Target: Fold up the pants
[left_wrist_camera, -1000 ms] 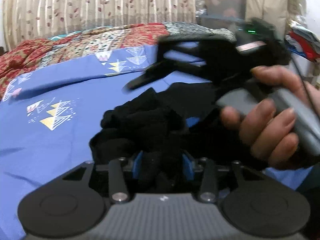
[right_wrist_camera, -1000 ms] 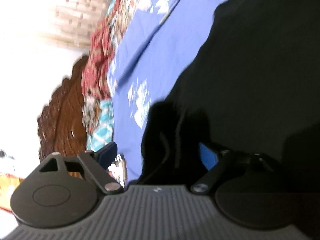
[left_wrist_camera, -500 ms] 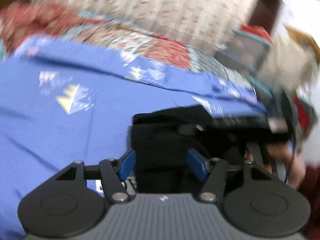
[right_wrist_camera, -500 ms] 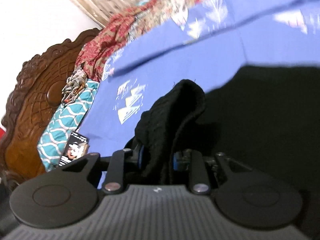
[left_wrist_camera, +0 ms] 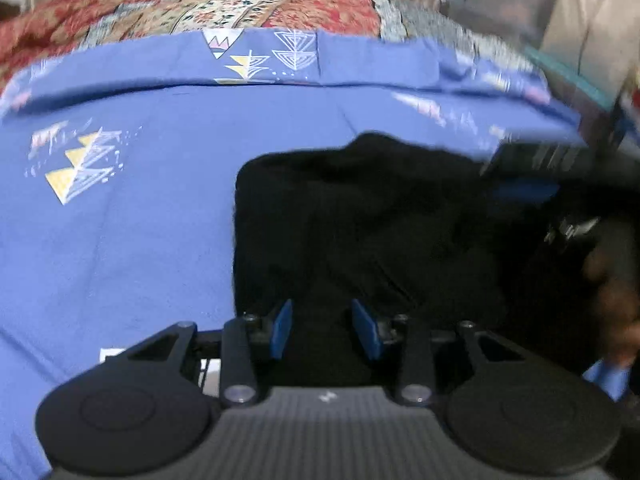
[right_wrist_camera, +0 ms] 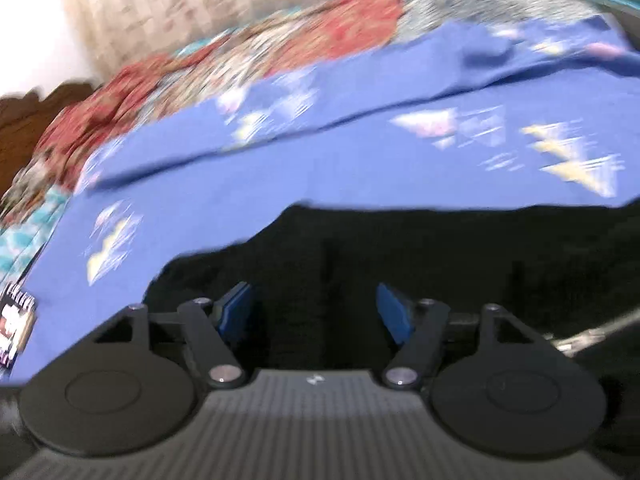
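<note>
- Black, soft fabric pants point(left_wrist_camera: 360, 220) lie bunched in a flat heap on the blue bedsheet printed with pale triangles point(left_wrist_camera: 140, 240); they fill the near middle and right of the left wrist view, and the lower half of the right wrist view point(right_wrist_camera: 420, 260)
- The left gripper point(left_wrist_camera: 324, 330) hangs over the near edge of the pants; its blue pads point(left_wrist_camera: 280, 330) stand a little apart and have just been closing; dark cloth shows in the gap, but I cannot tell whether the pads press on it
- The right gripper point(right_wrist_camera: 316, 314) stands with its blue pads point(right_wrist_camera: 236, 312) well apart, having just been opening; black cloth lies under and between them, and neither pad touches it visibly
- In the left wrist view the right gripper point(left_wrist_camera: 532, 184) appears blurred at the right edge, over the far side of the pants, with a person's hand point(left_wrist_camera: 612, 288) behind it
- A red and cream patterned quilt point(left_wrist_camera: 200, 8) lies beyond the sheet; a striped curtain point(right_wrist_camera: 180, 0) hangs behind it
- A dark carved wooden headboard point(right_wrist_camera: 36, 108) and a small printed card point(right_wrist_camera: 16, 324) sit at the left edge of the right wrist view
</note>
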The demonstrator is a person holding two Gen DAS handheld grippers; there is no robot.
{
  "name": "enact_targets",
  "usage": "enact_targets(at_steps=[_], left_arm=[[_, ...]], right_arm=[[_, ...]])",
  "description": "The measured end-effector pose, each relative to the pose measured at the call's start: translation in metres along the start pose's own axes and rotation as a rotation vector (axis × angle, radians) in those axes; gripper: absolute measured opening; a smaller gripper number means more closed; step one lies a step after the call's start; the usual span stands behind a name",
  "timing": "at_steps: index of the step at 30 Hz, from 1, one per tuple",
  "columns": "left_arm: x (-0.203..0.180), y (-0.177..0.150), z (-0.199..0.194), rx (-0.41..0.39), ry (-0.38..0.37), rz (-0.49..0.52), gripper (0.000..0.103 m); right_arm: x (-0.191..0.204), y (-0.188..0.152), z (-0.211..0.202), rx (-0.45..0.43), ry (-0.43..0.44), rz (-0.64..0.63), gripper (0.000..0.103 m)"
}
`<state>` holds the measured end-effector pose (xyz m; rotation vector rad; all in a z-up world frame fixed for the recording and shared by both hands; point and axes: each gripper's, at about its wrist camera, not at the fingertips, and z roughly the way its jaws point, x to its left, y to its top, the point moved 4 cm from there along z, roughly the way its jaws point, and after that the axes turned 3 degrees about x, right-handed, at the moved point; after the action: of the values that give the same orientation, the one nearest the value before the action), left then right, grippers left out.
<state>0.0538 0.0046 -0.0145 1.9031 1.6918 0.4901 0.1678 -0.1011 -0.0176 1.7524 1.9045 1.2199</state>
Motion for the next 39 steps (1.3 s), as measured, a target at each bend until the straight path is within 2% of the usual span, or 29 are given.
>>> enact_targets(at_steps=[3, 5, 7, 9, 11, 13, 14, 20, 26, 34, 39], left_arm=[[-0.008, -0.004, -0.002, -0.011, 0.035, 0.042, 0.034], [-0.009, -0.001, -0.002, -0.006, 0.039, 0.043, 0.034], [-0.01, 0.0, -0.003, -0.002, 0.043, 0.046, 0.034], [-0.011, 0.002, -0.003, -0.001, 0.051, 0.056, 0.035], [-0.011, 0.001, -0.003, -0.001, 0.054, 0.06, 0.035], [-0.011, 0.002, -0.005, -0.002, 0.043, 0.054, 0.036], [-0.011, 0.002, -0.007, -0.003, 0.032, 0.049, 0.036], [-0.011, 0.01, -0.017, -0.016, 0.007, 0.023, 0.038], [-0.009, 0.03, -0.023, -0.037, -0.033, -0.032, 0.038], [-0.041, 0.053, -0.014, -0.051, -0.032, 0.064, 0.038], [-0.066, 0.047, 0.014, 0.021, -0.038, 0.106, 0.038]], right_arm=[[0.001, 0.0, -0.014, -0.049, 0.073, 0.025, 0.069], [0.011, -0.006, -0.021, -0.058, 0.123, -0.023, 0.061], [0.022, -0.015, -0.024, -0.053, 0.191, -0.075, 0.057], [0.032, -0.025, -0.025, -0.045, 0.219, -0.15, 0.053], [0.034, -0.036, -0.021, -0.007, 0.185, -0.231, 0.046], [0.025, -0.046, -0.007, 0.056, 0.084, -0.269, 0.044], [0.015, -0.05, -0.001, 0.077, 0.067, -0.265, 0.043], [-0.008, -0.046, 0.005, 0.069, 0.121, -0.159, 0.044], [-0.002, -0.052, -0.005, 0.049, 0.125, -0.157, 0.047], [-0.012, -0.06, -0.056, -0.004, 0.189, -0.114, 0.047], [-0.028, -0.072, -0.072, 0.003, 0.184, -0.072, 0.047]])
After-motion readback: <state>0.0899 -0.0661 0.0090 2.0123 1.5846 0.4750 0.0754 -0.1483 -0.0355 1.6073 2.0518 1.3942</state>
